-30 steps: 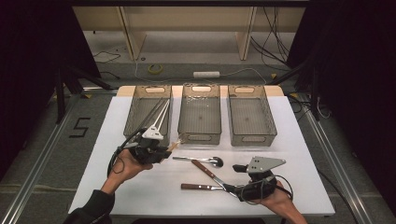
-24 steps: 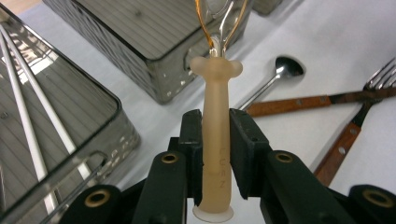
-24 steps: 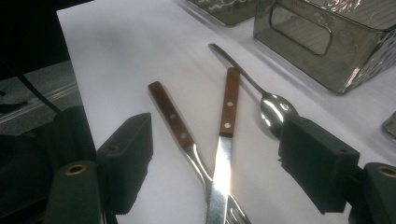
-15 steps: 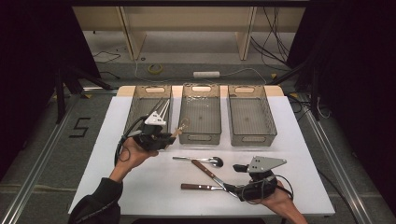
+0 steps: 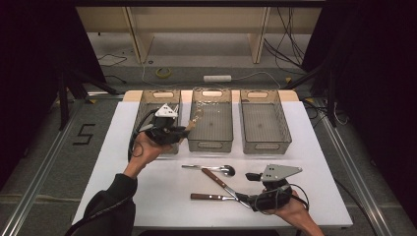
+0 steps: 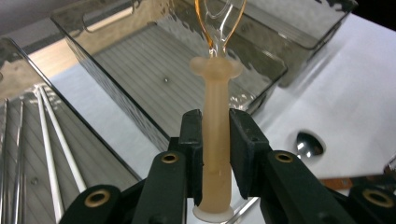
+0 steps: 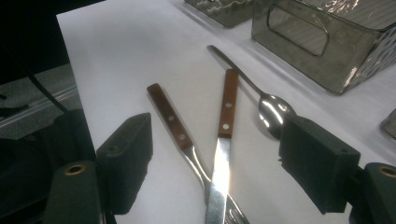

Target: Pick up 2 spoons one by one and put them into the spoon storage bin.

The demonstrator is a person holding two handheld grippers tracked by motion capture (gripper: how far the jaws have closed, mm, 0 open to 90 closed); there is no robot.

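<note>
Three smoked clear plastic bins [image 5: 259, 129] stand side by side ahead of me; a steel spoon [image 5: 209, 168] and two wooden-handled knives [image 7: 196, 135] lie crossed near my right gripper [image 7: 212, 163], whose jaws stand wide apart over them. My left gripper [image 6: 215, 144] clamps a pale beige, clear-looped plastic utensil [image 6: 216, 140] by its handle, pointing straight outward over the middle bin.

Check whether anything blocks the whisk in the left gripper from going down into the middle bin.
Nothing visible does. The left gripper is shut on the whisk by its pale handle, its wire end already over the middle bin, whose open top and ribbed floor look bare.
</note>
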